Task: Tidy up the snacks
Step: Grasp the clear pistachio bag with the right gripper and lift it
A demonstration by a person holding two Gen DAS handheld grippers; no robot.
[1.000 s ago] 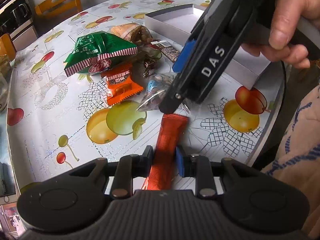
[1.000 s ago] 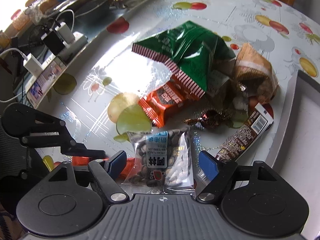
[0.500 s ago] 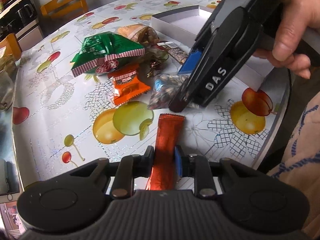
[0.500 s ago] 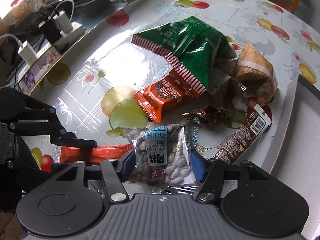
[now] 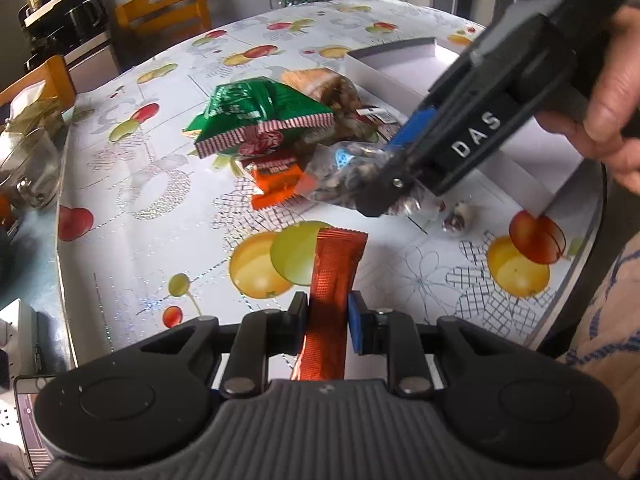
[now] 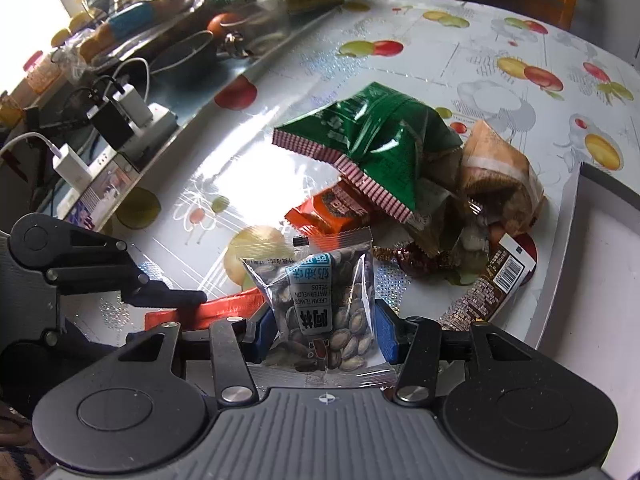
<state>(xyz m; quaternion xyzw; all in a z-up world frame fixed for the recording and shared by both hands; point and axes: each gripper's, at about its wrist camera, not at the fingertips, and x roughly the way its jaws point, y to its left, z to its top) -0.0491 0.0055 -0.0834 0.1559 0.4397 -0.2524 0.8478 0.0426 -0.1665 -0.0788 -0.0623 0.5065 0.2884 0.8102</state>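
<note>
My left gripper (image 5: 328, 306) is shut on a long red stick packet (image 5: 336, 268), which juts forward over the fruit-print table. My right gripper (image 6: 320, 322) is shut on a clear packet of watermelon seeds (image 6: 326, 300), blue pads pressing both sides. In the left wrist view that seed packet (image 5: 340, 176) hangs from the right gripper above the table. Behind it the snack pile holds a green bag (image 6: 372, 144), an orange packet (image 6: 332, 212), a tan bag (image 6: 496, 168) and a brown bar (image 6: 492, 284). A white box (image 5: 400, 68) lies to the right.
A person's hand (image 5: 608, 120) holds the right gripper. Small wrapped candies (image 5: 456, 216) lie near the box. A power strip with chargers (image 6: 120, 120) and cluttered items line the table's left side. Yellow chairs (image 5: 164, 4) stand beyond it. The table edge (image 5: 584, 264) curves at the near right.
The right gripper's jaws closed on the seed packet and raised it off the table. The left gripper kept its hold on the red stick packet.
</note>
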